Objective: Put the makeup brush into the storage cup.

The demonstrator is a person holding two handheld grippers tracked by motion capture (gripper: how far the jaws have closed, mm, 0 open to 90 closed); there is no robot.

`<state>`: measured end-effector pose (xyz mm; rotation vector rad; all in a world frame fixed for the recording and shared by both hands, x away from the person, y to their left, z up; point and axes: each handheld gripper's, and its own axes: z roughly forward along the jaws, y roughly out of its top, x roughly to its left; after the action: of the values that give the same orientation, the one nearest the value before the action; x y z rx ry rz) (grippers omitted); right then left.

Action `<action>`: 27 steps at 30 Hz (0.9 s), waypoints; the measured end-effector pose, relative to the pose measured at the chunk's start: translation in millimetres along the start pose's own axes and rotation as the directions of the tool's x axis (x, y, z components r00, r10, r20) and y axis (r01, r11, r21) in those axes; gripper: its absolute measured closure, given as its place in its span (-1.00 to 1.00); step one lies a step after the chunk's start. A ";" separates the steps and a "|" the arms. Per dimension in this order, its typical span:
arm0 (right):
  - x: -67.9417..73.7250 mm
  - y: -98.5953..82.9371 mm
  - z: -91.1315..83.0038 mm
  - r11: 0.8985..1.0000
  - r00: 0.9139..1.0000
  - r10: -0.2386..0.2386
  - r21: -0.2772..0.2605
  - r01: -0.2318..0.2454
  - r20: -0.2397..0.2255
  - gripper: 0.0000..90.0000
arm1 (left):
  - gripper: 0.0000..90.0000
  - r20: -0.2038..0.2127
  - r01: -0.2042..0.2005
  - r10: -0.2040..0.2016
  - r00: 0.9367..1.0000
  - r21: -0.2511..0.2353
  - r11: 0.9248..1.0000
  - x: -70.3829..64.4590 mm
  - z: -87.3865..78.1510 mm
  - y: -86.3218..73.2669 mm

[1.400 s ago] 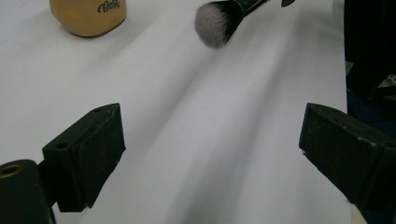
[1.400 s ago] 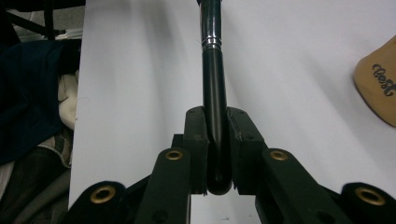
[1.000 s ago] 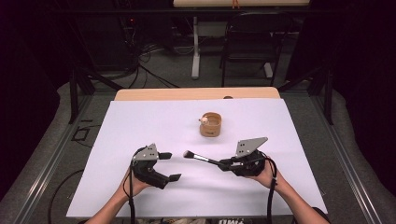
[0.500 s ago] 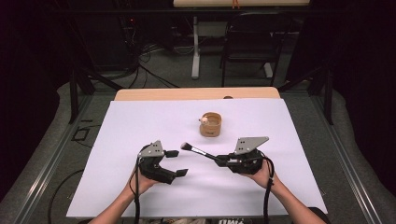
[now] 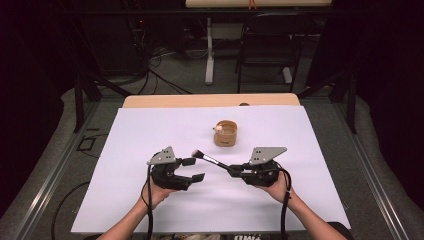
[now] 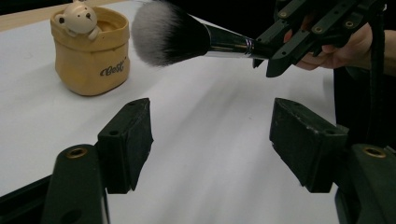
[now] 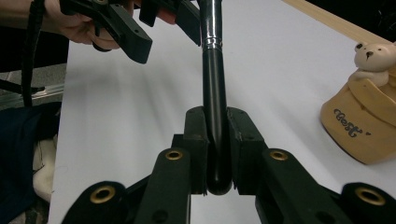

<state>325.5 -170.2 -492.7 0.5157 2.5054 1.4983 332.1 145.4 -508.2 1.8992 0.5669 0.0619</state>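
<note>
High view, lower centre of the frame, left to right. The left gripper, held in the person's left hand, sits left of centre above the white table cover; its jaws are spread wide with nothing between them, as the left gripper view confirms. Just right of it, the makeup brush runs diagonally, its bristle head up-left near the left gripper's upper jaw, its black handle down-right. The right gripper, in the right hand, pinches that handle; in the right gripper view the jaws are pressed against both sides of the handle's rounded end. Above the brush, toward mid-frame, stands a small tan pot with a bear figure on its rim, apart from both grippers.
</note>
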 end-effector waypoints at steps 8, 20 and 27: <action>2.3 2.3 3.5 0.999 1.000 -0.002 -0.035 0.002 0.010 0.76 | -0.10 0.015 0.014 -0.014 1.000 -0.053 0.998 -2.2 4.7 5.1; 6.6 4.1 10.6 0.996 1.000 0.008 -0.088 -0.006 0.025 0.76 | 0.12 0.029 0.036 -0.033 0.999 -0.124 0.992 -2.5 5.0 9.9; 10.2 5.6 17.3 0.993 0.999 0.018 -0.117 -0.013 0.039 0.76 | 0.24 0.029 0.033 -0.029 0.999 -0.144 0.989 -6.2 8.5 13.0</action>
<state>322.8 -149.7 -495.8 0.5412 2.3713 1.6119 333.8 131.8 -498.6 1.7473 0.5584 0.0555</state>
